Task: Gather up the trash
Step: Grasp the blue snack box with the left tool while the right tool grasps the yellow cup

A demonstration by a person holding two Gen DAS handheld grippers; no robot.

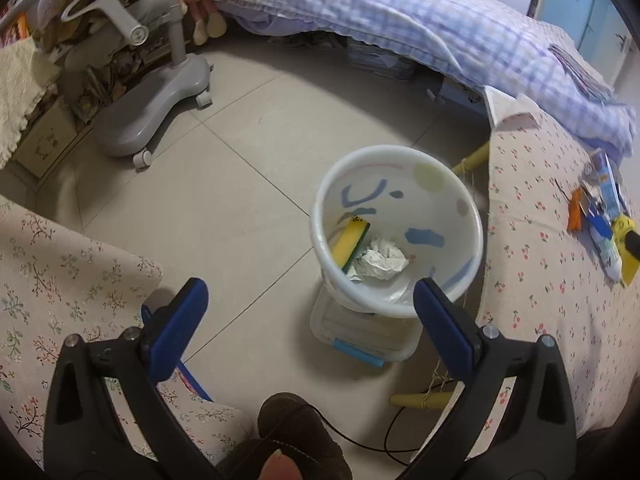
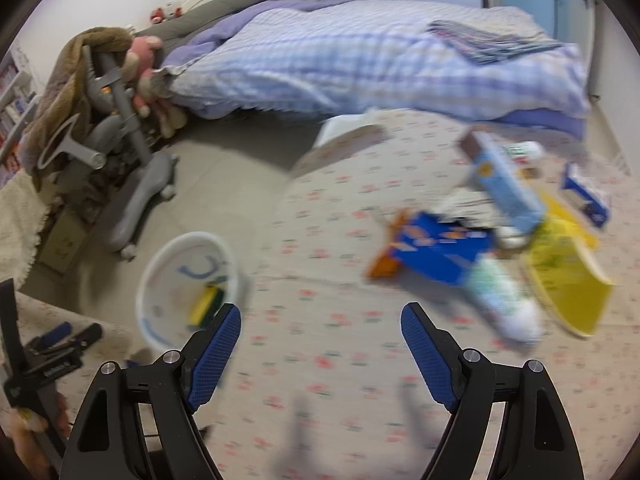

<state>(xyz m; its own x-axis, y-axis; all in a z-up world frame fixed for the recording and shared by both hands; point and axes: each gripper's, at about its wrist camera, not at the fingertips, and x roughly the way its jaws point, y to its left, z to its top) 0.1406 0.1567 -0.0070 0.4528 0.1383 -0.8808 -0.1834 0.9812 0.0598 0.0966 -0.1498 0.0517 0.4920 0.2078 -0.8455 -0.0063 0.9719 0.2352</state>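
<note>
A white bin with blue marks stands on the floor beside a table covered in a floral cloth. It holds a yellow-green sponge and a crumpled white paper. My left gripper is open and empty above the bin's near side. My right gripper is open and empty over the cloth. Trash lies on the table: a blue packet, a light blue box, a white tube, a yellow sheet. The bin shows at the left, and the right wrist view is blurred.
A grey wheeled chair stands at the far left. A bed with a checked blue duvet runs along the back. A clear storage box sits on the floor beside the bin. A second floral cloth lies at the near left.
</note>
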